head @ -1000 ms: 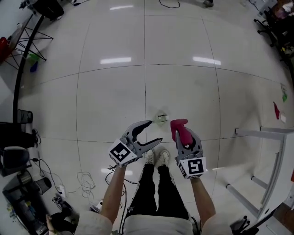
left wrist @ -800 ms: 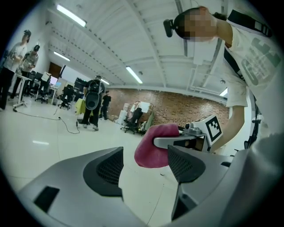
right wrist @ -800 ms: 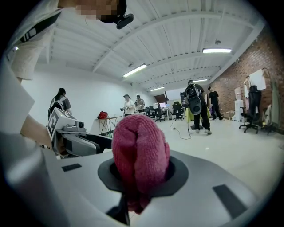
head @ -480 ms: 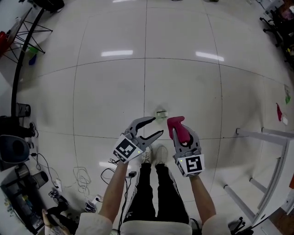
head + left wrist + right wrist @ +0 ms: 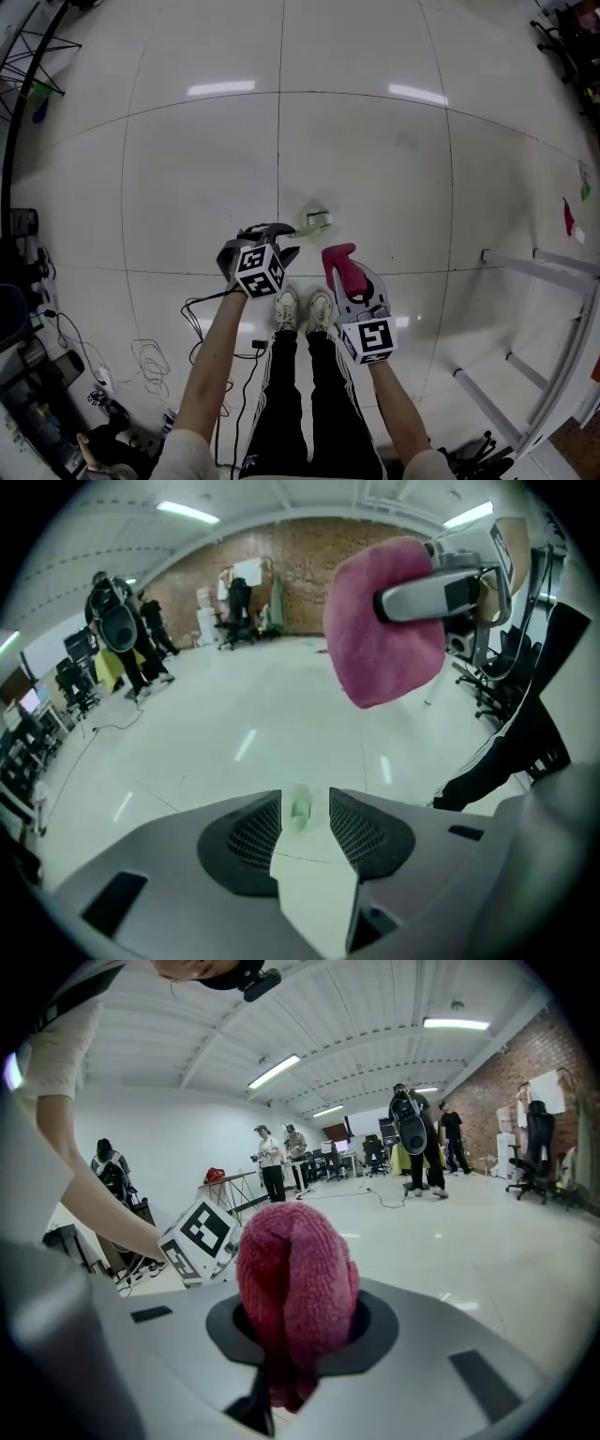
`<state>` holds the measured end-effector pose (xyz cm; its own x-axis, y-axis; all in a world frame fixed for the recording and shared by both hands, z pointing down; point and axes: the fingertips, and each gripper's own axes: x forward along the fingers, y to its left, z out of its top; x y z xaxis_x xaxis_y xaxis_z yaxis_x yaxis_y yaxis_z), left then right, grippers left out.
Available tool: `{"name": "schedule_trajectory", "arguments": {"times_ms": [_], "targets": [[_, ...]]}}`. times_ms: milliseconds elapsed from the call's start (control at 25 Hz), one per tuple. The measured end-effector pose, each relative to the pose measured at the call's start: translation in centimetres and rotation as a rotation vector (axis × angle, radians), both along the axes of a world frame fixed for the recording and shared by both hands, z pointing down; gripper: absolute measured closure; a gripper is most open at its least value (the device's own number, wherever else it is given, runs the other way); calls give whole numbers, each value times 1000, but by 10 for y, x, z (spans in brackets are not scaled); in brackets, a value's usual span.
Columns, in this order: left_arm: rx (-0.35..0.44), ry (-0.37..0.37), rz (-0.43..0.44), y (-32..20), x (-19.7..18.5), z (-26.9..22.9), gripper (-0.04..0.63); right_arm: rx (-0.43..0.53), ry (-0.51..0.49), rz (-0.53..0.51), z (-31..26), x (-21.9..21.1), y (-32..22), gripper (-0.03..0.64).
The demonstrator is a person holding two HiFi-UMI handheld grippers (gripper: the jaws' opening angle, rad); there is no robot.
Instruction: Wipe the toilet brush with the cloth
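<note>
A small pale green and white object (image 5: 317,221), which looks like the toilet brush, lies on the floor tiles ahead of the person's shoes (image 5: 302,307). My left gripper (image 5: 281,239) points down toward it from short of it. Its jaws have just been closing and stand narrow, with nothing between the pads. The green object (image 5: 299,810) shows far off through the gap of that gripper (image 5: 305,825). My right gripper (image 5: 339,272) is shut on a pink cloth (image 5: 343,265), which bulges from the jaws (image 5: 295,1283) and hangs to the upper right in the left gripper view (image 5: 384,635).
Cables (image 5: 159,361) and gear lie on the floor at the left. A grey metal table frame (image 5: 553,309) stands at the right. Several people (image 5: 412,1138) and office chairs (image 5: 534,1152) are far across the room.
Both grippers have sunk toward the floor. The left one has tipped downward and rolled, its marker cube now facing up, and its jaws have narrowed. The cloth stays in the right gripper.
</note>
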<state>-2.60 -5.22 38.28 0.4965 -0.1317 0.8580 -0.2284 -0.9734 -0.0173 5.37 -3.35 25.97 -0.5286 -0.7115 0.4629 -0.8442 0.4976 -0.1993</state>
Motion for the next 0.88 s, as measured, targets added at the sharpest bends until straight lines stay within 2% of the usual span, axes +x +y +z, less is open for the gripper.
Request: {"name": "schedule_trajectory", "arguments": {"times_ms": [160,400,560,880], "targets": [[-33,-62,42,-5,7,25,459,-21,-1,25,17,0,3,548],[-141,-135,50,-8,9,54,459,-35,-11,46,25,3,-2,548],[-137,-163,43,-11,13,62,459,-50,-12,51,31,7,-2,548],[-148,-239,99,-8,14,82,460,-82,-23,73,39,12,-5,548]]}}
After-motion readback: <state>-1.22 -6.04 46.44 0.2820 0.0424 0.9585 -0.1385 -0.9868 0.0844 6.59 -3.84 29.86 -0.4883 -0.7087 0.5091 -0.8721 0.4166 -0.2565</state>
